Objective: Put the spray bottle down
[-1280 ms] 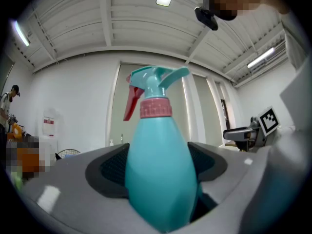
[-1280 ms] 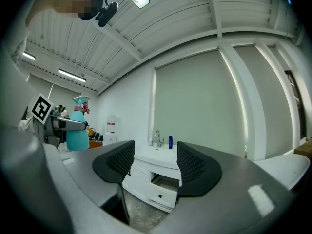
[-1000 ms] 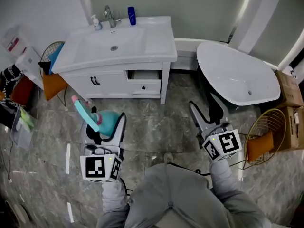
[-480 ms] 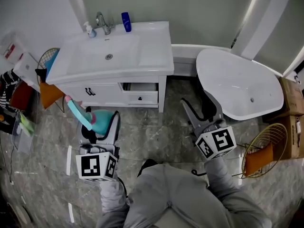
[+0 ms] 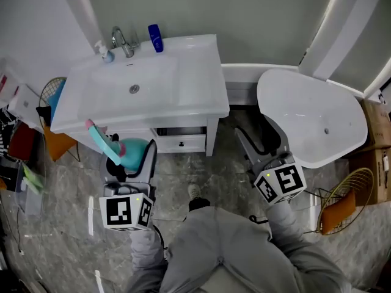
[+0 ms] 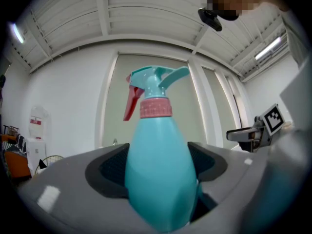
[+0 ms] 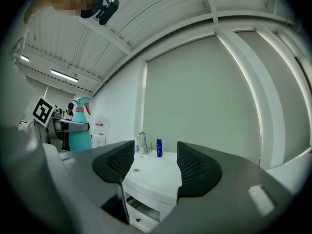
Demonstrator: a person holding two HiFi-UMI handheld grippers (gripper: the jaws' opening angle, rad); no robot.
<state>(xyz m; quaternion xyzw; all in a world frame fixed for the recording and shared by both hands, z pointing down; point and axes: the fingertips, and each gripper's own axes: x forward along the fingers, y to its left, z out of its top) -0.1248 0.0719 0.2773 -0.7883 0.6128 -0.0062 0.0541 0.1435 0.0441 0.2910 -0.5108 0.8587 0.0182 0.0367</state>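
Spray bottle (image 5: 135, 149): teal, off the floor, gripped round its belly by the left gripper (image 5: 130, 163). It was held in front of the counter's (image 5: 195, 84) front-left corner, neck leaning up and left so the nozzle overlapped the counter's front edge in the head view. Whether it touched that edge could not be told.

Left gripper view added detail: both dark pads pressed against the bottle's sides, the pink ribbed collar, and a red trigger pointing left under the teal head. The bottle's base was cut off below the jaws there and was covered by the gripper's body from above.

Right gripper (image 5: 259, 142): jaws spread, nothing between them, held in the air in front of the counter's front-right corner, beside the bathtub (image 5: 311, 115). Through the gap its own view showed the counter top, the faucet (image 7: 141, 143), a blue bottle (image 7: 159, 148) and a partly open drawer (image 7: 141, 209). The left gripper with the spray bottle showed small at that view's left edge.

Only the head view showed the layout: basin (image 5: 131, 81) in the counter's left half; faucet, blue bottle and a small dispenser (image 5: 105, 52) along the back edge. A wire basket (image 5: 342, 200) with something orange in it stood on the floor at far right, cut off by the frame. The clutter at far left was too blurred to name.
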